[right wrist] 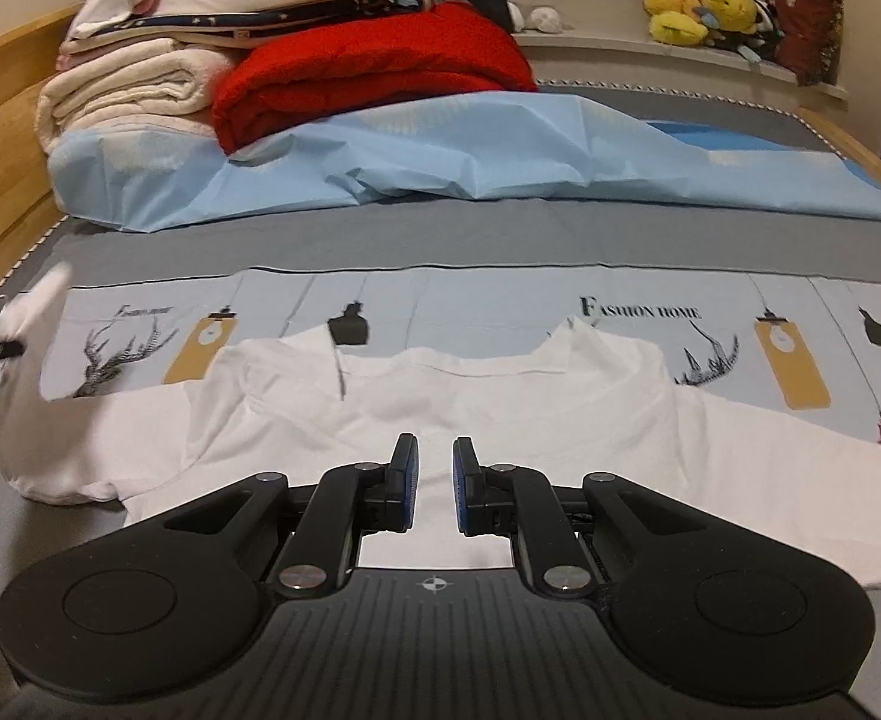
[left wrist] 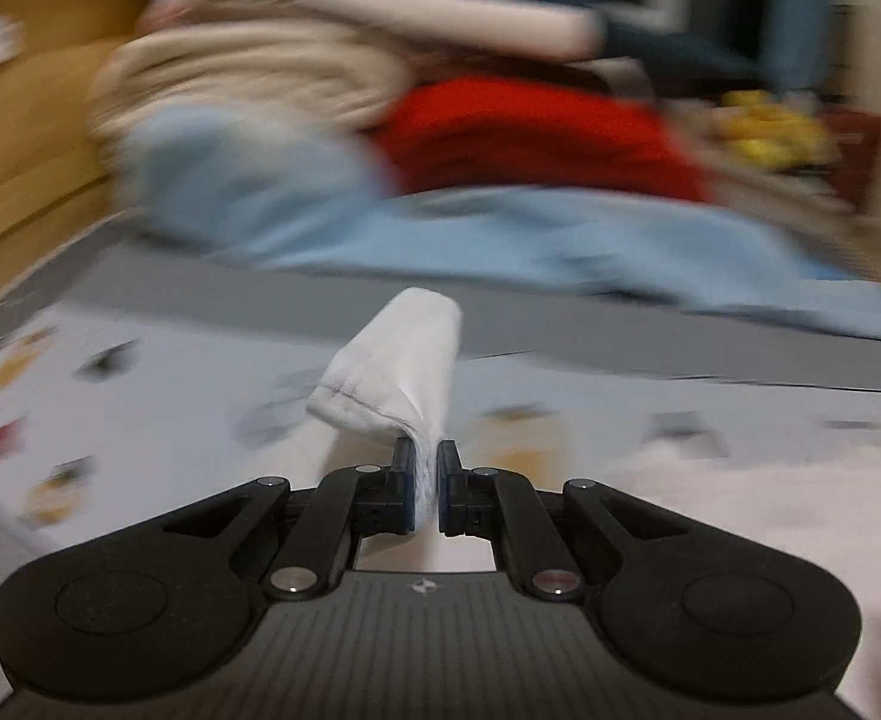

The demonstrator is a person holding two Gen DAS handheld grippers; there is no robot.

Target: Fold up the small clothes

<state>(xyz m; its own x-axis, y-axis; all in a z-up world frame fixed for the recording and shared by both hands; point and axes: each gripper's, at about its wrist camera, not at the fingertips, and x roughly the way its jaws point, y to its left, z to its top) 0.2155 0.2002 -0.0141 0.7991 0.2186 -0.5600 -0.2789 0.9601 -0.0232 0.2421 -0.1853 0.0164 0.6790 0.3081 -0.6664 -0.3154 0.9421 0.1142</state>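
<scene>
The left claw (left wrist: 423,483) is clamped on a bunched sleeve end of the small white long-sleeved cotton shirt (right wrist: 440,402), and the cuff (left wrist: 392,372) stands up just beyond the pads. The right claw (right wrist: 435,483) holds nothing: its jaws stand narrowly apart above the shirt's lower body panel. The shirt lies spread flat on the printed pale-blue bed sheet (right wrist: 500,306), directly ahead of the right claw, with the lifted sleeve (right wrist: 26,330) far to that claw's left.

Procedure, as judged from this state: carry the held sleeve inward across the shirt's body, keeping it low and taut so that the fold line falls at the shoulder. Use the right claw to pin the body panel and stop the garment sliding on the sheet. Release only once the sleeve lies flat.

Beyond the shirt lie a crumpled light-blue sheet (right wrist: 470,156), then a folded red fleece blanket (right wrist: 374,66) and a stack of cream towels (right wrist: 122,90).

Limits of view: the left wrist view is motion-blurred beyond the cuff. The shirt's hem is hidden under the right claw's body. The left claw appears only as a dark sliver in the right wrist view.
</scene>
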